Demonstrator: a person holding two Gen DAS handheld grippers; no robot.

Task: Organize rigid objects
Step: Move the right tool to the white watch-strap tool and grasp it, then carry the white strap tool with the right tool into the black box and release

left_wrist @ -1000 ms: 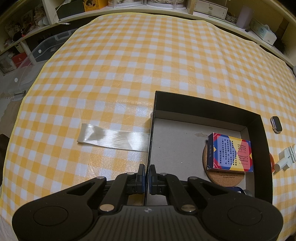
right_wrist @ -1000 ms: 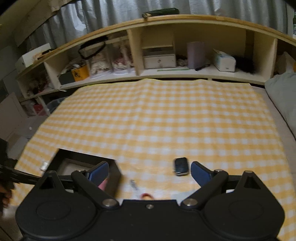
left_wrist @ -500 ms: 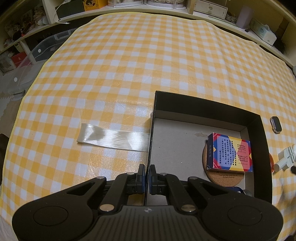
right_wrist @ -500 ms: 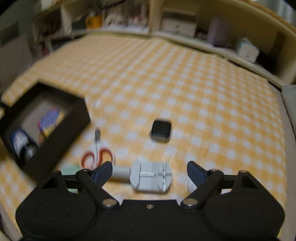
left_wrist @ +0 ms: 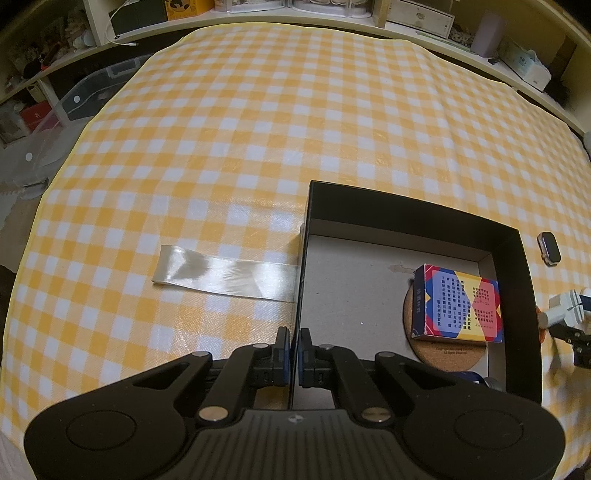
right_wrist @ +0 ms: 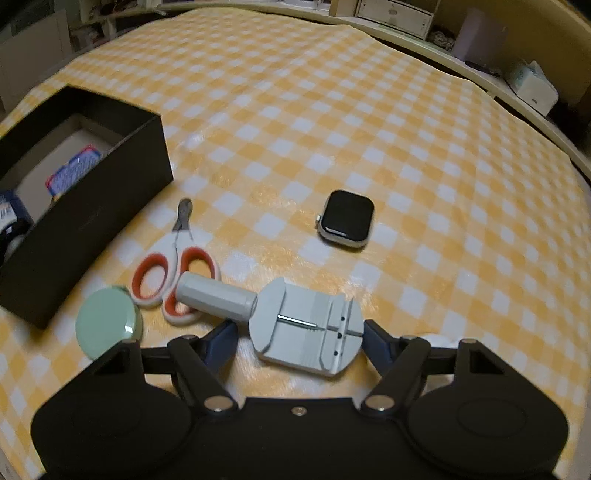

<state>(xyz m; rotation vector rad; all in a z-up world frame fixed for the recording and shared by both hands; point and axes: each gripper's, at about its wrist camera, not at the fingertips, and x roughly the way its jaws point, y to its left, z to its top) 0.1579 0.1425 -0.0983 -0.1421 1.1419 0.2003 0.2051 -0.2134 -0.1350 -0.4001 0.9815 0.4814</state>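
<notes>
My left gripper (left_wrist: 294,356) is shut on the left wall of the black box (left_wrist: 302,280). The box holds a colourful card box (left_wrist: 458,304) on a cork coaster (left_wrist: 448,356). My right gripper (right_wrist: 297,341) is open, its jaws on either side of a grey watch-band tool (right_wrist: 306,326) lying on the checked cloth. Red-handled scissors (right_wrist: 173,269), a green round disc (right_wrist: 107,323) and a smartwatch body (right_wrist: 345,218) lie around it. The black box shows in the right wrist view (right_wrist: 92,206) at the left.
A shiny ribbon (left_wrist: 225,273) runs left from the box over the yellow checked tablecloth (left_wrist: 258,129). Shelves with clutter (left_wrist: 417,14) line the far edge. The watch (left_wrist: 549,248) and the grey tool (left_wrist: 565,308) show right of the box.
My right gripper has tilted down and come low over the grey tool, which now lies between its open jaws. My left gripper has stayed shut on the box wall.
</notes>
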